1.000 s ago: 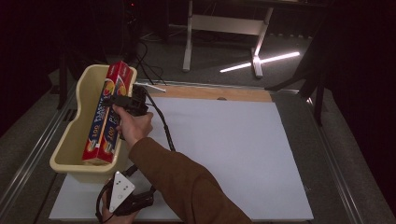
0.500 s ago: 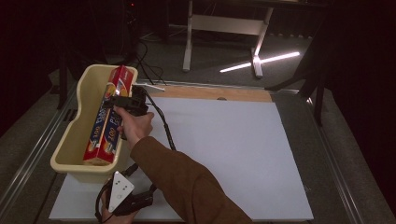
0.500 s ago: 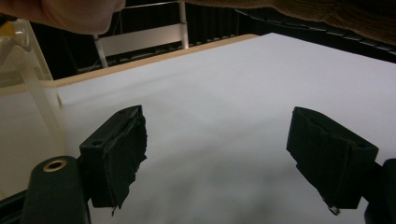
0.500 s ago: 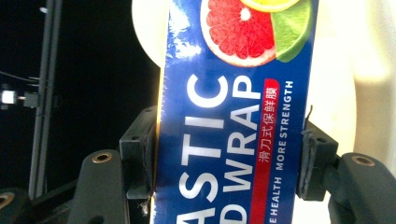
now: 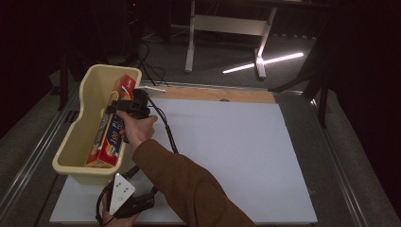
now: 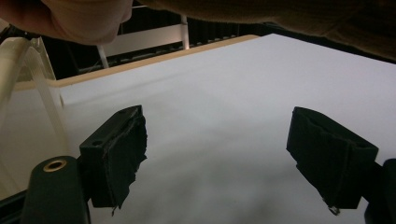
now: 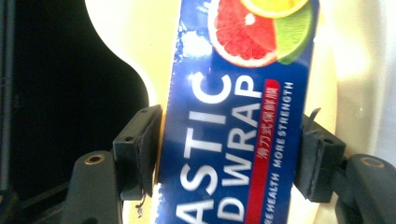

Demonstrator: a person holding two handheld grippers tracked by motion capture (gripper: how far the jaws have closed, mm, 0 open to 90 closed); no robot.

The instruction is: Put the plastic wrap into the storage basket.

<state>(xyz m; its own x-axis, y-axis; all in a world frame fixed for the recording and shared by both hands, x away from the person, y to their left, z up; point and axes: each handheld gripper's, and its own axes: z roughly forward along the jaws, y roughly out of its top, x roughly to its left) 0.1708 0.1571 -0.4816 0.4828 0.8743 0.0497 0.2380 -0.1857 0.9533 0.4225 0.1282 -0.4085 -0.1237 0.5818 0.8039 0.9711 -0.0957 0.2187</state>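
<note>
One plastic wrap box (image 7: pixel 238 116) lying inside cream bin (image 5: pixel 90 123), between right gripper (image 7: pixel 229 154) pads. Jaws just been opening: slight gap at both pads, grip released. Box delivered, probably retreat next. Left gripper (image 6: pixel 233 158) spread wide, empty, over white table (image 6: pixel 224 93).

The blue-and-red plastic wrap box (image 5: pixel 109 130) lies lengthwise, tilted, inside the cream bin (image 5: pixel 75 142) at the frame's left.
</note>
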